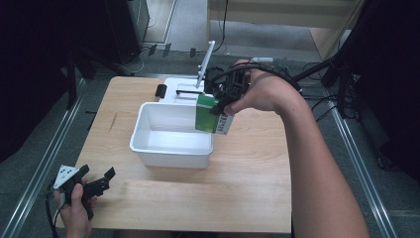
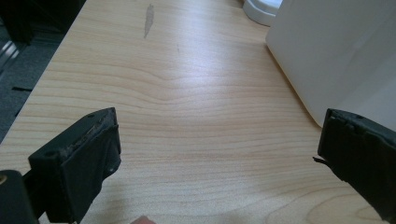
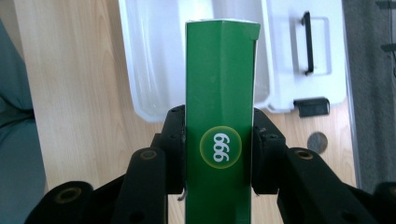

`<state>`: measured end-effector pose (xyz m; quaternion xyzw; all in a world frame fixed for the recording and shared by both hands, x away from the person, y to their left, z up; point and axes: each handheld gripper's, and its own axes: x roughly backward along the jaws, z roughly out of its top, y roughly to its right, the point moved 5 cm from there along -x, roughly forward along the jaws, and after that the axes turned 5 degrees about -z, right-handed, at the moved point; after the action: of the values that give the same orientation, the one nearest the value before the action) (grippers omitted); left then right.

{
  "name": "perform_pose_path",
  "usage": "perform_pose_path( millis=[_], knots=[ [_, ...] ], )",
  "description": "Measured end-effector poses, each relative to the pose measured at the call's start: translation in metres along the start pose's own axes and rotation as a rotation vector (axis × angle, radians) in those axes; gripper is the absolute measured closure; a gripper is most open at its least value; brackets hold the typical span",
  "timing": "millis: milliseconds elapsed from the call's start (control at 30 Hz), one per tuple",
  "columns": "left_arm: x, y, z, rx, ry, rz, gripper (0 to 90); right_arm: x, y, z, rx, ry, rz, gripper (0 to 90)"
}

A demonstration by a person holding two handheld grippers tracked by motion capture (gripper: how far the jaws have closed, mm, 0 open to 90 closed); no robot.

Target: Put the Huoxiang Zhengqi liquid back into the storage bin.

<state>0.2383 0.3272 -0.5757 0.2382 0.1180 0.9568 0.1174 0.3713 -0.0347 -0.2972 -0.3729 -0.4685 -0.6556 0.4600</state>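
My right gripper (image 1: 221,104) is shut on a green box (image 1: 212,114) marked 999 and holds it above the right rim of the white tub (image 1: 148,148). In the right gripper view the green box (image 3: 219,116) stands clamped between the two black jaws of the right gripper (image 3: 218,154), with the white tub (image 3: 154,65) beneath it. My left gripper (image 1: 101,179) rests open near the table's front left corner. In the left gripper view the left gripper (image 2: 217,149) has its jaws wide apart over bare wood, the tub's wall (image 2: 336,51) at the right.
A white lid (image 1: 181,89) with a black handle lies behind the tub, a white upright piece rising from it. A small black object (image 1: 161,90) sits beside the lid. A coin (image 3: 317,141) lies on the wood. The wooden table (image 1: 237,188) is bare at the front.
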Motion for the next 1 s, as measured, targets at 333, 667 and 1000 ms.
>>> perform_pose_path(
  millis=[333,667,1000],
  knots=[
    [0.000,0.000,0.000,0.006,0.003,-0.002,0.0,-0.020,0.002,0.030,0.056,-0.004,0.025,64.9],
    [0.000,-0.001,0.000,0.010,0.002,-0.005,0.0,-0.039,-0.005,0.041,0.132,-0.013,0.025,64.9],
    [-0.001,-0.001,0.000,0.011,0.003,-0.006,0.0,-0.066,-0.005,0.032,0.137,-0.029,0.033,64.8]
  ],
)
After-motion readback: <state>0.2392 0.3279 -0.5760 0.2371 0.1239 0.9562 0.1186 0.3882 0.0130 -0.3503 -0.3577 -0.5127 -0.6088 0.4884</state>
